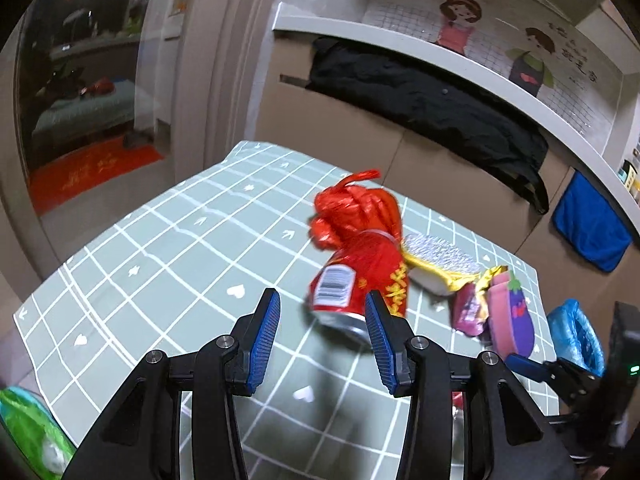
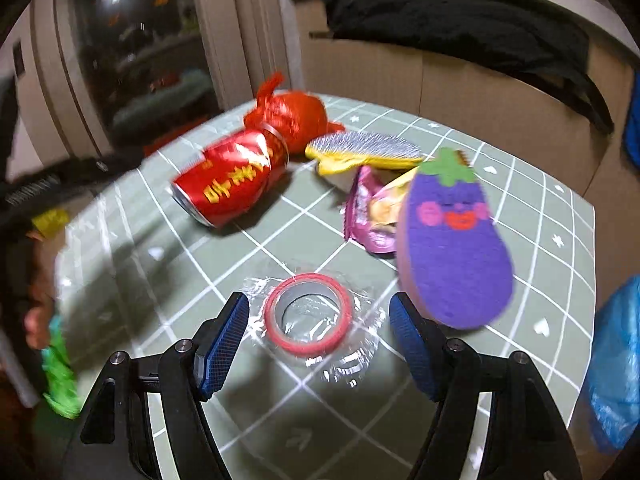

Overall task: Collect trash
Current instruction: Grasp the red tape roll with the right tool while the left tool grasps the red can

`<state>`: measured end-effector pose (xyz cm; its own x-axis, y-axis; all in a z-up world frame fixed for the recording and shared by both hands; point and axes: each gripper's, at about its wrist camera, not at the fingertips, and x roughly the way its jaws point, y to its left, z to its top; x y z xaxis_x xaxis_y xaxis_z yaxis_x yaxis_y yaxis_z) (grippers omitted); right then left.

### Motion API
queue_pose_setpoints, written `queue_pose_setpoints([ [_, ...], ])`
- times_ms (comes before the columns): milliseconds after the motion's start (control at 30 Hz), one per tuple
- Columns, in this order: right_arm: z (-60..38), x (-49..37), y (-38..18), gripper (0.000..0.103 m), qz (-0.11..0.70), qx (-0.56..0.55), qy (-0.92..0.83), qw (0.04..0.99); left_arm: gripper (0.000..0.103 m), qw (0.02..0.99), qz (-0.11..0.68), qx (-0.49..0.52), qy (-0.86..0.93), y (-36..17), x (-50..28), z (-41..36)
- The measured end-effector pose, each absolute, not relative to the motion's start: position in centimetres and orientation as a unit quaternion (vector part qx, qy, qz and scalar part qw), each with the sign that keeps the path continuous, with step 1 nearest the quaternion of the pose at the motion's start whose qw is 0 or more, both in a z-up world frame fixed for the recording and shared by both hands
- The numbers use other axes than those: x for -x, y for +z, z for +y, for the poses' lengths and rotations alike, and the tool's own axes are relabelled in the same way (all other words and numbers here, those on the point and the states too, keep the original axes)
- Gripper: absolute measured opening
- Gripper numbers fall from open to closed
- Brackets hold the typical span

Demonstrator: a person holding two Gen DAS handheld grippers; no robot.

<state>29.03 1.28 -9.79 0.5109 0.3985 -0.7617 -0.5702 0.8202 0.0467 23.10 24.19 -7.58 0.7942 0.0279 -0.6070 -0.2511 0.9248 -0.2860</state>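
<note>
Red can (image 1: 352, 292) lies on its side mid-table just ahead of the left gripper (image 1: 323, 334), jaws spread and empty, so square them across its body before closing, while the right gripper (image 2: 320, 338), also spread, hovers over the near tape roll (image 2: 309, 314).

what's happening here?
A person holds two grippers over a green grid-cloth table of trash. The left gripper is open, nothing held, near a red can. The right gripper is open above a wrapped tape roll, beside an eggplant sponge. Nothing picked up yet.
</note>
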Motion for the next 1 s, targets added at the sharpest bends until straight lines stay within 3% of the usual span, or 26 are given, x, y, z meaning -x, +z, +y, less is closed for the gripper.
queue_pose_setpoints([
  [167, 2.5, -30.0, -11.8, 0.069, 0.429, 0.128, 0.272, 0.852, 0.045, 0.927, 0.317, 0.188, 0.066, -8.2, -23.1, 24.8],
  [233, 2.3, -29.8, -11.5, 0.059, 0.427, 0.124, 0.274, 0.853, 0.045, 0.925, 0.32, 0.196, 0.056, -8.4, -23.3, 24.8],
  [300, 1.7, -29.5, -10.8, 0.056, 0.43, 0.108, 0.29, 0.848, 0.045, 0.922, 0.325, 0.205, 0.048, -8.5, -23.6, 24.7],
  [733, -3.1, -27.5, -4.0, 0.055, 0.362, 0.056, 0.284, 0.886, 0.049, 0.923, 0.347, 0.169, 0.003, -7.9, -29.1, 23.0],
  [1000, -5.3, -26.7, -4.1, 0.055, 0.358, 0.061, 0.265, 0.893, 0.056, 0.889, 0.386, 0.246, -0.01, -11.3, -32.0, 25.5],
])
